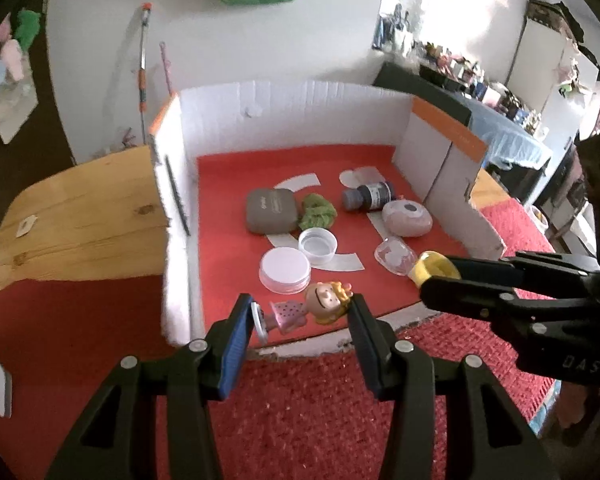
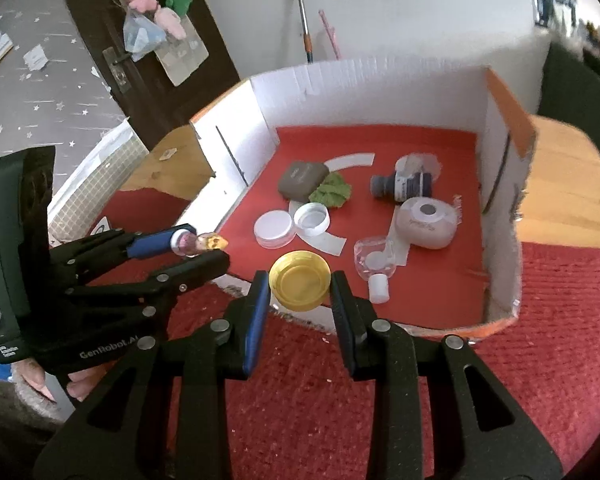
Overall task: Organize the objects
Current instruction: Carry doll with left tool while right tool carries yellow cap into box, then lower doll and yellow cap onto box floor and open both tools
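Observation:
My left gripper [image 1: 303, 309] is shut on a small doll [image 1: 325, 300] with yellow hair and a pink dress, gripped end to end just above the front edge of a white-walled box [image 1: 284, 112] with a red floor. My right gripper [image 2: 300, 285] is shut on a round yellow lid [image 2: 300, 279], held over the same front edge. In the right wrist view the left gripper [image 2: 204, 246] and the doll [image 2: 206, 241] appear at the left. In the left wrist view the right gripper [image 1: 440, 278] and the lid [image 1: 434, 266] enter from the right.
On the box floor lie a grey case [image 1: 274, 210], a green scrunchie [image 1: 318, 210], a dark bottle [image 1: 370, 196], a pinkish round dispenser [image 1: 407, 218], a white jar [image 1: 285, 270], a clear cap [image 1: 318, 246] and a small clear bottle [image 2: 374, 262]. A red mat [image 1: 308, 400] covers the wooden table [image 1: 80, 216].

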A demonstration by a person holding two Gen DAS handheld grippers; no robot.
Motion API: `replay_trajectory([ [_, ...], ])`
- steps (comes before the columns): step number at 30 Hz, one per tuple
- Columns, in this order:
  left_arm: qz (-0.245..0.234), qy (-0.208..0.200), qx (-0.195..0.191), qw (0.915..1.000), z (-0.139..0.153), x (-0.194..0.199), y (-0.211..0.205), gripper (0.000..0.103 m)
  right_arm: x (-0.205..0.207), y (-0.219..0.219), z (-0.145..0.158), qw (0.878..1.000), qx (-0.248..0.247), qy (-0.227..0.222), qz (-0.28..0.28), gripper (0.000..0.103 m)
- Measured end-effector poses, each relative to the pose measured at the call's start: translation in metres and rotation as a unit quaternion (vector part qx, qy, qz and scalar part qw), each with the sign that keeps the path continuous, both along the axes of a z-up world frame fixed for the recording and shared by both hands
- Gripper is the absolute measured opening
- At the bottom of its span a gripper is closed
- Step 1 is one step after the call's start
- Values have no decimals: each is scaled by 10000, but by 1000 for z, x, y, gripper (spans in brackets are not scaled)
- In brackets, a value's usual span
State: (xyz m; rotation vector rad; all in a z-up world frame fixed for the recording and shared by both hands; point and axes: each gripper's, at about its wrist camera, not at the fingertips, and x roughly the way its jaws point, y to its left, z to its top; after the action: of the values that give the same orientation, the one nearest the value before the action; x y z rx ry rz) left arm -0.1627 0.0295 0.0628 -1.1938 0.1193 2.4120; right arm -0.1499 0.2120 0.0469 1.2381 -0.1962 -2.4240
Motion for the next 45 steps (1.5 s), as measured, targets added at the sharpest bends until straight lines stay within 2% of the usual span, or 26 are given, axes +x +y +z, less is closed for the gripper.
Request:
replay_trajectory([
  [8, -340, -507, -189, 9980, -23, -20, 12, 50, -29, -3, -16, 9989, -24, -462, 93, 30],
  [16, -413, -559, -347, 9970, -28, -26, 16, 50, -43, 1, -32, 9970, 54, -771, 80, 30],
  [21, -422, -552, -414, 9967, -30, -28, 21, 50, -45, 9, -35, 9968, 205, -767, -53, 30],
  [27, -245, -402, -521, 9975, -35, -37, 25, 50, -46, 21, -34, 9955, 709, -501, -378, 30],
  [31, -137, -339, -443, 9983, -36, -39, 23, 50, -45, 19, -36, 9937, 965, -390, -425, 29],
  [33, -58, -252, -549, 9982, -38, -37, 22, 50, -44, 16, -38, 9937, 982, -419, -334, 29],
  [36, -62, -209, -456, 9987, -38, -33, 17, 50, -38, 9, -37, 9933, 1076, -399, -157, 29],
  [45, -31, -206, -467, 9987, -38, -37, 20, 50, -37, 12, -38, 9928, 1113, -415, -159, 29],
])
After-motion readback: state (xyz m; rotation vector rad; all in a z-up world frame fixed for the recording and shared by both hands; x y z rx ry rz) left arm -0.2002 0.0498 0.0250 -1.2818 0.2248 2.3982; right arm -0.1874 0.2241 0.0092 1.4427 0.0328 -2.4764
